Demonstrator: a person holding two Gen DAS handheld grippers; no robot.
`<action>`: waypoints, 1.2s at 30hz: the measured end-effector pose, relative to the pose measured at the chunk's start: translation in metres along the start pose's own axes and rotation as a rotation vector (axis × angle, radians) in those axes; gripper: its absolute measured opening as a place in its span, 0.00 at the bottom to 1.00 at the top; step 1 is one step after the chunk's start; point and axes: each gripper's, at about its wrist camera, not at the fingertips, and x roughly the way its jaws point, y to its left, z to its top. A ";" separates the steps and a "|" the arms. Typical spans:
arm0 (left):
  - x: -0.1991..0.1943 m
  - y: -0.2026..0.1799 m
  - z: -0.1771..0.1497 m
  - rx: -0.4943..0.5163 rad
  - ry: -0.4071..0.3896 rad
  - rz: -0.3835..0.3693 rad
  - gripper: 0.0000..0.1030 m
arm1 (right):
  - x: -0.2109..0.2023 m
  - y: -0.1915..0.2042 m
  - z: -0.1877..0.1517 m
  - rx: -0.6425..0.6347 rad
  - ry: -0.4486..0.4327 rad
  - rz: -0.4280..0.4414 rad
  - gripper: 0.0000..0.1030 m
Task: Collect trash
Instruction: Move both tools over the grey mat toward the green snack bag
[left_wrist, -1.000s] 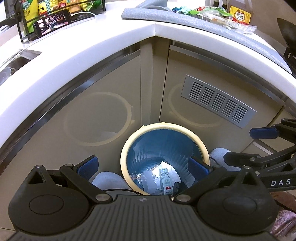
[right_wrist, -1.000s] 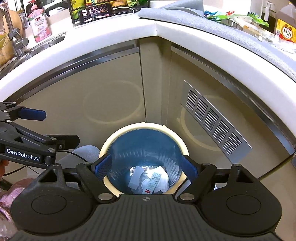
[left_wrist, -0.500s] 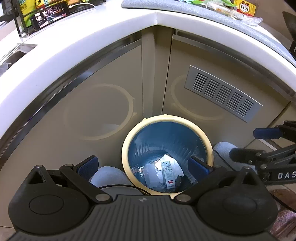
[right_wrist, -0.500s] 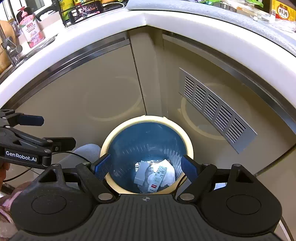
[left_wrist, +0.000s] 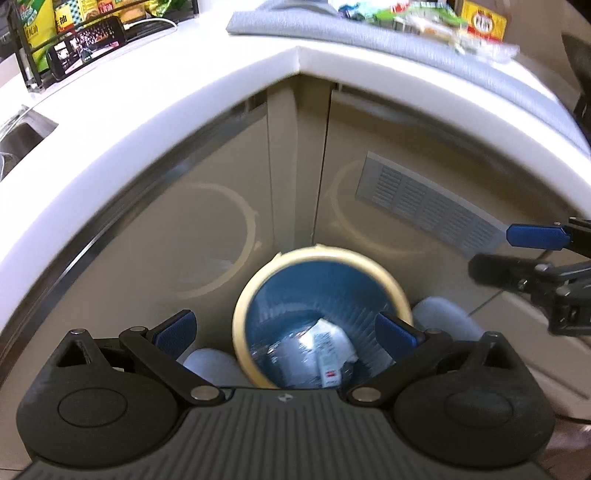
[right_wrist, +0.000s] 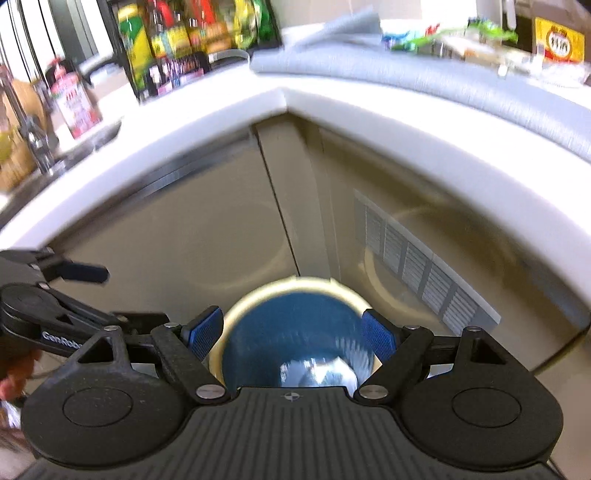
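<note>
Standing on the floor against the inside corner of the beige cabinets (left_wrist: 221, 206), the blue waste bin (left_wrist: 295, 288) with its cream rim holds crumpled wrappers and paper scraps (left_wrist: 325, 350) at the bottom. The left gripper (left_wrist: 286, 330) hangs above it with jaws spread wide and nothing between them; the right gripper (right_wrist: 293, 334) is likewise released and empty. On the white countertop (left_wrist: 147, 96) lies a grey mat (left_wrist: 406, 55) carrying more wrappers (left_wrist: 417, 16).
</note>
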 end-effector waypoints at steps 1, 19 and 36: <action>-0.003 0.000 0.006 -0.006 -0.008 -0.005 1.00 | -0.005 -0.002 0.006 0.000 -0.026 0.003 0.81; -0.044 -0.023 0.124 0.071 -0.215 0.060 1.00 | 0.007 -0.150 0.162 0.083 -0.388 -0.313 0.89; 0.013 -0.070 0.284 0.203 -0.368 0.086 1.00 | 0.085 -0.243 0.224 0.331 -0.388 -0.296 0.91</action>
